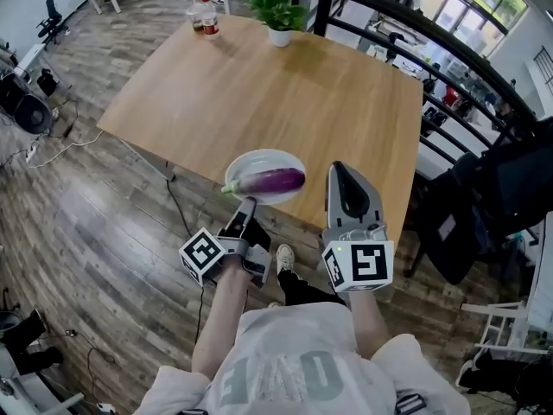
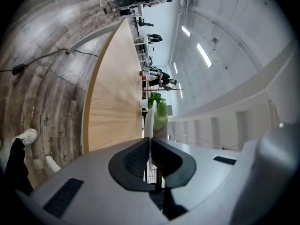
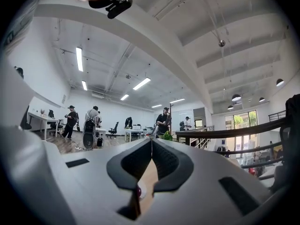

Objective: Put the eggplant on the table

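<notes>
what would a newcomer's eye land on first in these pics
The purple eggplant lies on a white plate, which the left hand-held gripper grips by its rim at the near edge of the wooden table. To its right, the right hand-held gripper is shut and empty. A potted plant stands at the table's far edge.

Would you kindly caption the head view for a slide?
Left tool holds a round white plate with a purple eggplant at the wooden table's near edge; right tool shut.

right gripper (image 3: 151,143) | jaws together | wooden table (image 3: 149,175) below | people (image 3: 70,120) beyond
</notes>
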`<action>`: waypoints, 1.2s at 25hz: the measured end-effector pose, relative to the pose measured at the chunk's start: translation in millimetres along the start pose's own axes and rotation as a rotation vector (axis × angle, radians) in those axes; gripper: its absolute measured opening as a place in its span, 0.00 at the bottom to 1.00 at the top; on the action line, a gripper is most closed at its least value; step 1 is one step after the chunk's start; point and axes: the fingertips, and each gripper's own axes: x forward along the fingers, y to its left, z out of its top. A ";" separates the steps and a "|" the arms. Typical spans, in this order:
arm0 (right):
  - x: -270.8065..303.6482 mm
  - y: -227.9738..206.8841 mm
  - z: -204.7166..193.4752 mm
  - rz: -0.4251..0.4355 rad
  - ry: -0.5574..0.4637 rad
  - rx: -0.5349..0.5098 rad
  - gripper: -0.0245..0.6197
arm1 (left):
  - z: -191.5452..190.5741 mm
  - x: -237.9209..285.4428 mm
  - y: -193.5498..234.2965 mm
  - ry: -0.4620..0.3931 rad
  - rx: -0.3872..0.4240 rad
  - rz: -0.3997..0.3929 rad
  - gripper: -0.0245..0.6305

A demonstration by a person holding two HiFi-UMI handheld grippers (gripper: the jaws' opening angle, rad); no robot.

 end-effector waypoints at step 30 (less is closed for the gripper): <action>181.7 -46.9 -54.0 0.112 0.084 0.062 0.07 | 92.0 152.9 -20.8 -0.050 0.045 0.023 0.07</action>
